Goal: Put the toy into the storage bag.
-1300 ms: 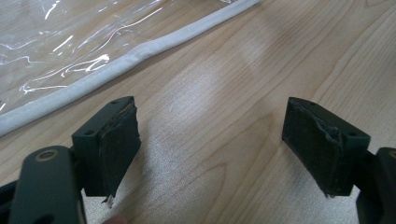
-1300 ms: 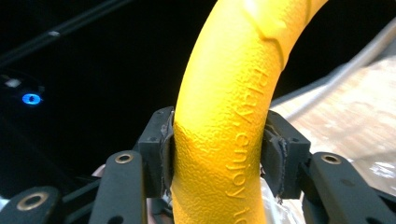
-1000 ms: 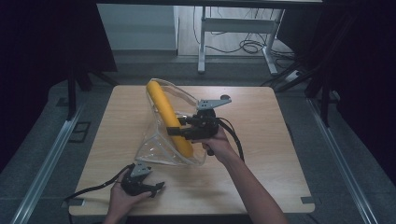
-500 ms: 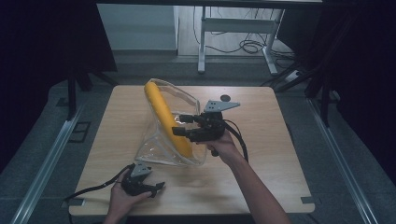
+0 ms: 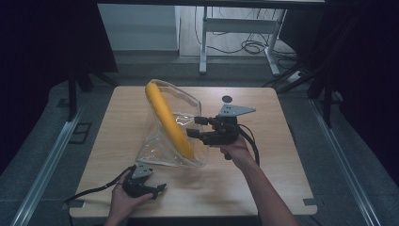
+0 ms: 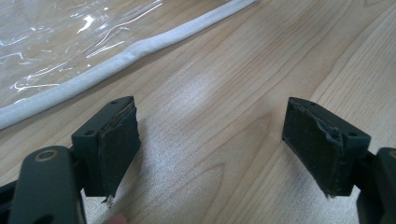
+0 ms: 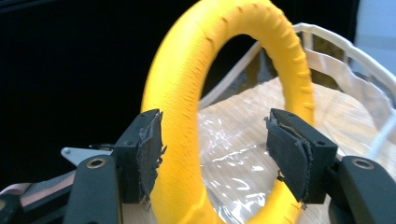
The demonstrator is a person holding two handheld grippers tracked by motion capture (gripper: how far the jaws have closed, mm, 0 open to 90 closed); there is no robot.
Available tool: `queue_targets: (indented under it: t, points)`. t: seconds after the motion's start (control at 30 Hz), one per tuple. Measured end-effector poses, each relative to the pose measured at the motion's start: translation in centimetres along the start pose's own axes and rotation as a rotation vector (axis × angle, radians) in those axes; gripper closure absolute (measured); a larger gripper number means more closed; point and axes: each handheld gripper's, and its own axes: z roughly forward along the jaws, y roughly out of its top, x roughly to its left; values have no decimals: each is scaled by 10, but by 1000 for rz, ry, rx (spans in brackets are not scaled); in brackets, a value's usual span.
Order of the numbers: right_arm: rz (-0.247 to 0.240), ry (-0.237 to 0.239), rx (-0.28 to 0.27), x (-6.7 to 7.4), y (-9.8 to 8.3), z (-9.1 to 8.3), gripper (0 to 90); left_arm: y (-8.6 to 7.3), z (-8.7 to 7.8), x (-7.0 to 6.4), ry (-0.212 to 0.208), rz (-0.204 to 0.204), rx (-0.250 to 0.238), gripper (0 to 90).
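From my right hand-held gripper [image 7: 212, 154], the yellow ring [image 7: 187, 93] runs off the frame at 6 o'clock, so I cannot see where its base sits. My left hand-held gripper [image 6: 212, 149] sees the clear bag [image 6: 56, 42] cut off at 10 o'clock. From above, the dark spot [image 5: 227, 99] on the worktop [image 5: 282, 155] at 12 o'clock is too small to identify.

Yellow ring [image 5: 168, 120] in a clear bag [image 5: 164, 150]

The ring stands tilted on edge mid-table, inside the transparent white-trimmed bag, whose lower corner lies flat on the wood.
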Motion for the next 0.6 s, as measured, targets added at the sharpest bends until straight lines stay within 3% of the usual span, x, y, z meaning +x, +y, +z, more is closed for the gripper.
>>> queue_targets:
  t: [0.17,0.6]
  points:
    - [-1,-40,9,-5,-5,-9,360,0,0,0,-2,-3,0,187]
    - [-8,-43,16,-4,-8,-8,355,0,0,0,-1,-2,1,186]
